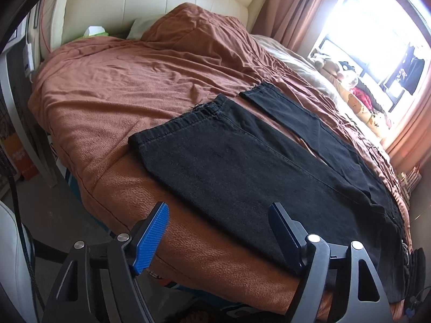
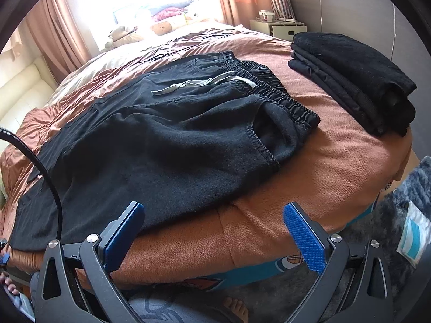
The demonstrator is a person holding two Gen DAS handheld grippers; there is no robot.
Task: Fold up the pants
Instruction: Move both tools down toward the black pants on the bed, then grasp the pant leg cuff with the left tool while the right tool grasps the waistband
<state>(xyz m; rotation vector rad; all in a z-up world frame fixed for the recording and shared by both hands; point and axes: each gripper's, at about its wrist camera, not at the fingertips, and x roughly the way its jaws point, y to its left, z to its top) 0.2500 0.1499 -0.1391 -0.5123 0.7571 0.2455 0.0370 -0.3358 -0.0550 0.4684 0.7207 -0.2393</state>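
Note:
Black pants (image 1: 229, 161) lie flat on a brown blanket, both legs stretching away from me, with the cuffs (image 1: 199, 113) at the far end. My left gripper (image 1: 218, 206) hovers open over the near edge of the closer leg, its blue pads (image 1: 150, 234) wide apart and pressing on nothing. The right wrist view shows the pants' waist (image 2: 280, 94) with its elastic band and grey drawstring (image 2: 188, 84). My right gripper (image 2: 212, 206) stands open at the bed's edge, just short of the hip part of the pants (image 2: 161, 148), holding nothing.
A stack of folded black clothes (image 2: 355, 80) sits on the bed's right corner. The brown blanket (image 1: 121, 86) covers the bed up to a cream headboard (image 1: 148, 2). Plush toys (image 2: 159, 28) line the window side. A nightstand (image 2: 280, 29) stands beyond. A person's bare foot (image 2: 235, 306) is below.

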